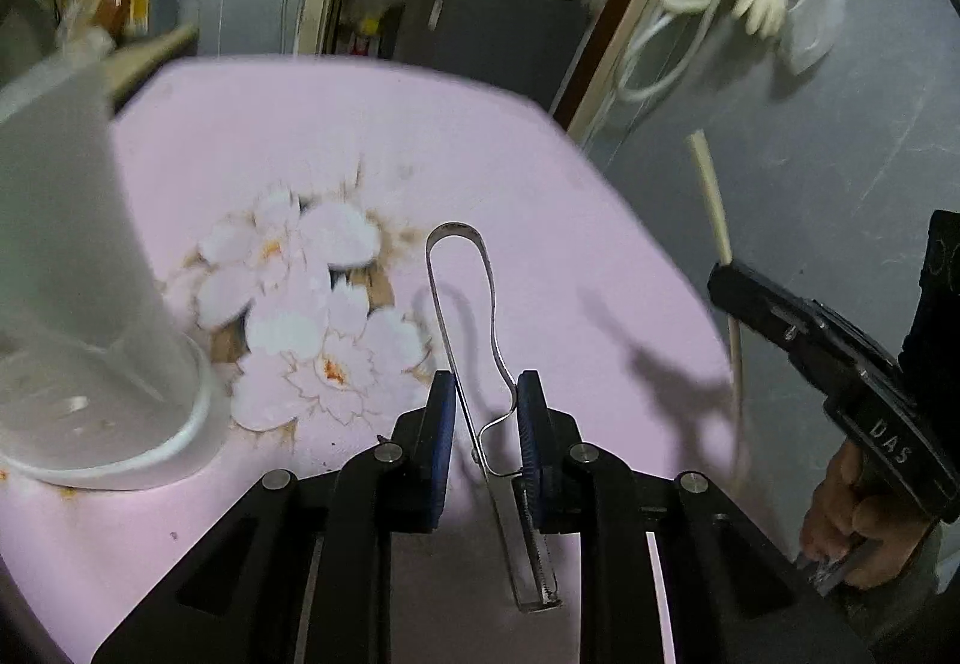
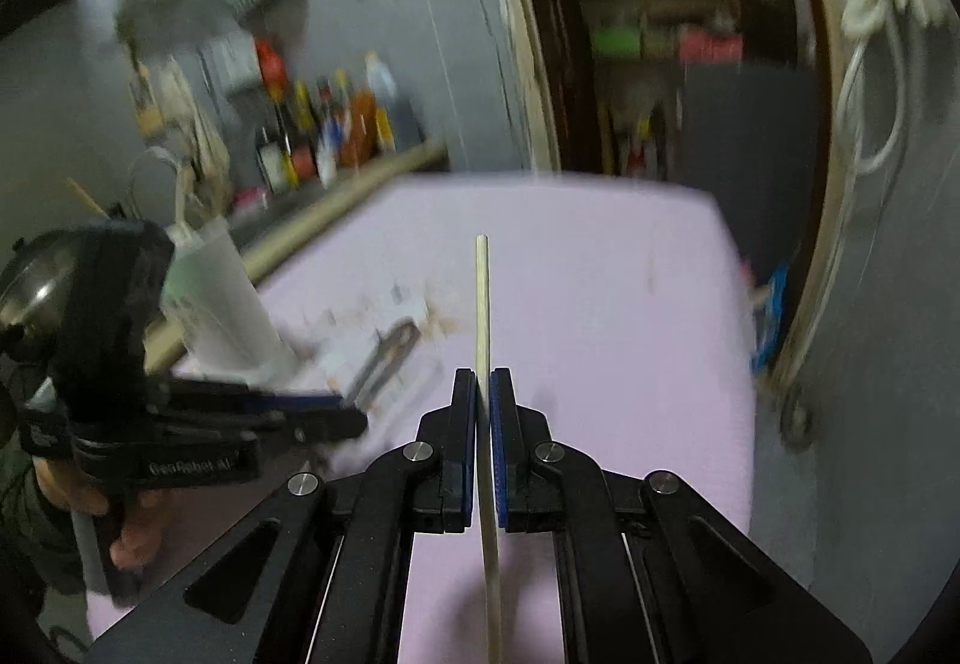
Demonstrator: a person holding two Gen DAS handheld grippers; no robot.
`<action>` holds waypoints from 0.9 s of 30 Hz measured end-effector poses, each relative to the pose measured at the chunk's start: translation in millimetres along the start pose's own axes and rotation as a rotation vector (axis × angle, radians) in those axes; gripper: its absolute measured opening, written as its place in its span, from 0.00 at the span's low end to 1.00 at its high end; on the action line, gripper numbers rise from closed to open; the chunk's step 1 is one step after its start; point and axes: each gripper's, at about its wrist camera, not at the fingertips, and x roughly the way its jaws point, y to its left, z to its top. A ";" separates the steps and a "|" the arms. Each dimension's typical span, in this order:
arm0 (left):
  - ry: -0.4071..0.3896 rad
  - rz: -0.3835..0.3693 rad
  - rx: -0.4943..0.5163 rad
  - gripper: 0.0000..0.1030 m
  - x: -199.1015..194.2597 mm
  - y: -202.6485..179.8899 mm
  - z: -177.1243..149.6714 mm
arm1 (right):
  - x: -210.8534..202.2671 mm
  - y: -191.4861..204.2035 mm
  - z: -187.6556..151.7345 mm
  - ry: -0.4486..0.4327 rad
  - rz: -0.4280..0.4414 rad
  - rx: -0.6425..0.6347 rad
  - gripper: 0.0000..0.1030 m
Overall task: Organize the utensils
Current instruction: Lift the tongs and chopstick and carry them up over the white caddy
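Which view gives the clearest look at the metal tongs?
The left wrist view: the metal tongs sit sharp and central, squeezed in the left tool over the pink table. The right wrist view shows them only as a small, blurred shape at its left.

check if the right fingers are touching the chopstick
Touching. In the right wrist view the right gripper has its fingers closed on the pale chopstick, no gap showing on either side.

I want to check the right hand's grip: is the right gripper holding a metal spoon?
No, the right gripper is shut on a thin pale wooden stick, which runs straight between its pads.
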 end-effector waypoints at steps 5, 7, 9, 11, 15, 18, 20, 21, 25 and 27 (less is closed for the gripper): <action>-0.244 0.067 0.100 0.16 -42.8 -21.3 -11.9 | -26.4 27.5 2.5 -0.200 -0.040 -0.067 0.03; -0.339 0.072 0.114 0.16 -60.5 -26.1 -15.4 | -35.4 37.8 6.1 -0.271 -0.049 -0.079 0.03; -0.430 0.093 0.141 0.16 -78.7 -34.6 -15.8 | -40.7 47.6 11.5 -0.324 -0.055 -0.093 0.03; -0.495 0.112 0.165 0.16 -94.4 -39.9 -16.8 | -45.5 55.7 17.0 -0.362 -0.054 -0.108 0.03; -0.585 0.136 0.195 0.16 -124.1 -44.7 -11.9 | -48.3 71.1 32.3 -0.408 -0.021 -0.122 0.03; -0.647 0.144 0.178 0.16 -153.0 -37.1 -6.5 | -50.7 79.7 44.1 -0.432 0.025 -0.113 0.03; -0.677 0.158 0.164 0.16 -167.4 -28.4 -3.1 | -49.3 88.1 54.9 -0.463 0.046 -0.110 0.03; -0.698 0.170 0.155 0.16 -176.6 -23.4 -0.8 | -49.7 91.8 57.1 -0.472 0.050 -0.112 0.03; -0.761 0.201 0.106 0.16 -206.9 3.3 5.6 | -40.5 111.3 75.6 -0.507 0.105 -0.103 0.03; -0.803 0.220 0.077 0.16 -223.1 18.7 4.9 | -36.0 117.1 80.5 -0.517 0.131 -0.095 0.03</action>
